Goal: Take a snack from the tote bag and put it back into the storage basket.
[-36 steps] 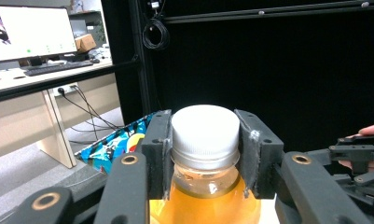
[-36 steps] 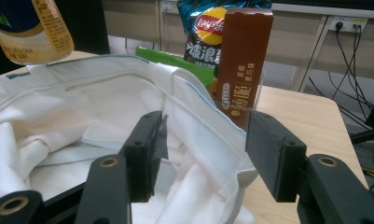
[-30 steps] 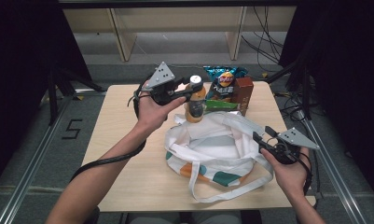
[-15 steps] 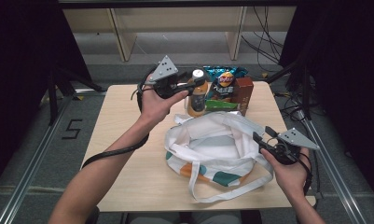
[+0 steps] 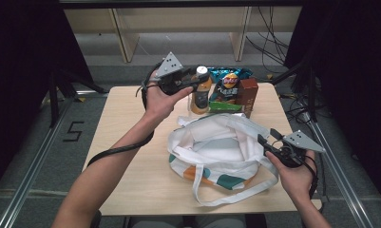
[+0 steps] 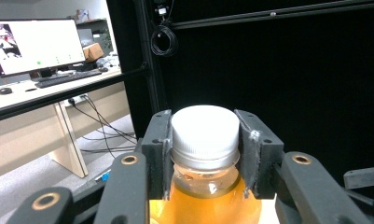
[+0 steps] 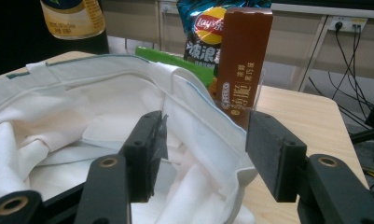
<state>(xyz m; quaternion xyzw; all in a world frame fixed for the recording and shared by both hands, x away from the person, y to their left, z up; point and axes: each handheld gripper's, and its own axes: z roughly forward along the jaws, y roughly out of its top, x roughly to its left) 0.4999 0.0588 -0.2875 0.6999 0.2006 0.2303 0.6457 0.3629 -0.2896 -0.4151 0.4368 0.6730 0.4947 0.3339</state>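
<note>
- The high view looks forward and down on the desk (image 5: 131, 142) from above the person's side.
- The left gripper view sits close behind its jaws, level, on the bottle (image 6: 203, 140).
- The right gripper view faces twelve o'clock over the bag (image 7: 82, 121); it shares the bottle (image 7: 72, 18) and the brown carton (image 7: 243, 56) with the high view.

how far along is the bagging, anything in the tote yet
Early. The tote bag lies open and looks empty, with the right gripper open astride its rim. In hand: the left gripper clamps the orange drink bottle at the cap. Left: the chips bag and brown carton, both on the table.
</note>
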